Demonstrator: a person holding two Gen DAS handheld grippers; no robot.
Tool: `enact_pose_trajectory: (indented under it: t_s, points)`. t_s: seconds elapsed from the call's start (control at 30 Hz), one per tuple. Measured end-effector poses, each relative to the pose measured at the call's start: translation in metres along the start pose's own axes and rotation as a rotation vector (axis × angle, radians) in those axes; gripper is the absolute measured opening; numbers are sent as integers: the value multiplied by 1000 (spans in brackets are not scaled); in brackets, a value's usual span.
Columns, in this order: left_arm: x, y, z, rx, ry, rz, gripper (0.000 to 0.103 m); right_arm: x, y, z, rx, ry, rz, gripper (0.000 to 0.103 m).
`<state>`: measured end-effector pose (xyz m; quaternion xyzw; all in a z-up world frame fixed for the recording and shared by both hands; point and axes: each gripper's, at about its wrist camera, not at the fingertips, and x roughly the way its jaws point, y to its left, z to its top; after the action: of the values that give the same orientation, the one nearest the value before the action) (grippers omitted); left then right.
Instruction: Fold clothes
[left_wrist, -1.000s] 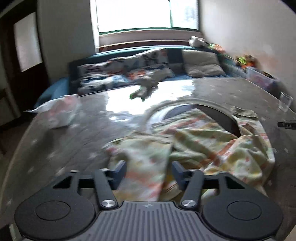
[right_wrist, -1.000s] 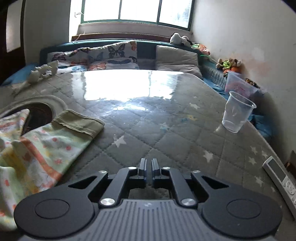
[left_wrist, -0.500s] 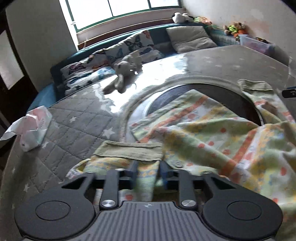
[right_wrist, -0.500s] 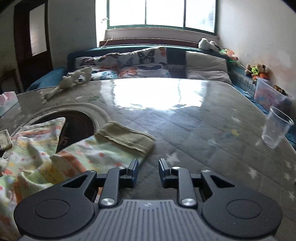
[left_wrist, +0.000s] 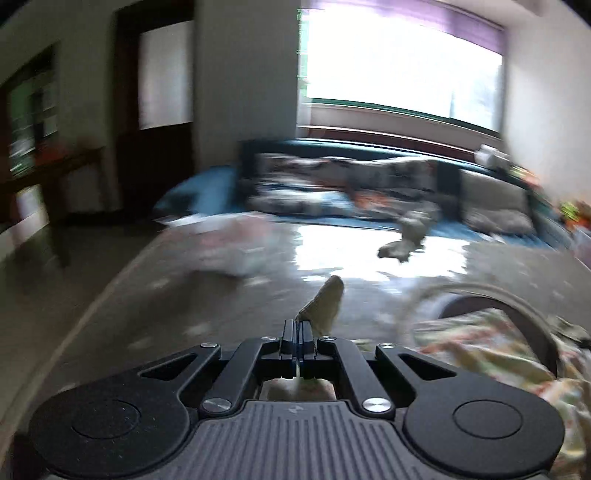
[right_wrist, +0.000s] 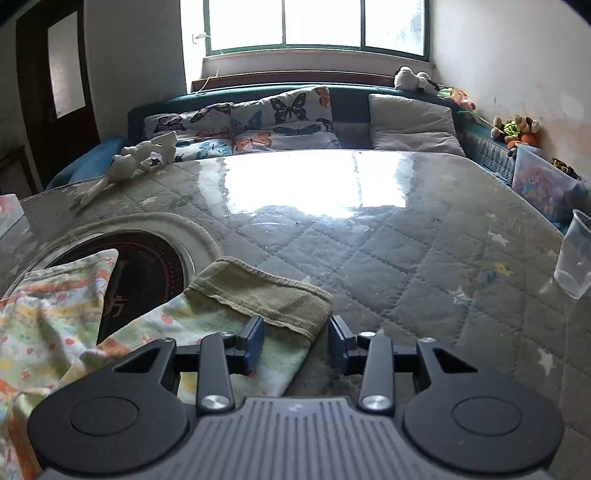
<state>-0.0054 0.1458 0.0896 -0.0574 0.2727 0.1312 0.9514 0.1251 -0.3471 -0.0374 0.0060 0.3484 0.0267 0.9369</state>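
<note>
Your grey quilted star-print table cover (right_wrist: 424, 258) carries the pastel printed cotton garment with olive ribbed cuffs (right_wrist: 55, 314), crumpled over the round dark inset at your left. Half a second ago your left gripper (left_wrist: 297, 332) was closing over one cuff; now it is clenched on that olive cuff (left_wrist: 325, 302) and lifted, the view blurred. Your right gripper (right_wrist: 295, 341) has spread wider and now straddles the other cuff (right_wrist: 266, 291), so pinching it comes next
</note>
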Motion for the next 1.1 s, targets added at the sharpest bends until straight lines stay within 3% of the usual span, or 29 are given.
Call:
enact_pose_trajectory:
  t_s: [0.03,0.17,0.2,0.33,0.53,0.6,0.67,0.73,0.83,0.93,1.1]
  points:
    - [-2,13,-4,-32,12,30,1,1,0,0,6,-6,-5,37]
    - [-1,51,-30,-121,88,120,1,0,0,-1,23,-23,-24,9]
    - [0,56,-35,-131,104,136,1,0,1,-1,25,-27,-32,8]
    - [4,70,-50,-162,149,180,1,-14,-8,-6,28,-55,-114,7]
    - [7,74,-53,-132,173,187,2,-50,-46,-29,71,-36,-258,7]
    - [8,75,-53,-125,187,177,5,-61,-60,-42,100,14,-260,10]
    - [6,75,-52,-117,199,166,5,-69,-66,-49,104,36,-265,22]
    - [4,75,-48,-100,202,161,18,-78,-69,-49,106,33,-267,23]
    - [-2,69,-40,-74,178,154,39,-87,-64,-37,90,8,-215,23]
    - [-9,59,-30,-39,138,142,43,-93,-55,-22,64,-17,-138,24]
    - [-8,34,-17,22,116,58,49,-66,-3,12,-42,6,93,24]
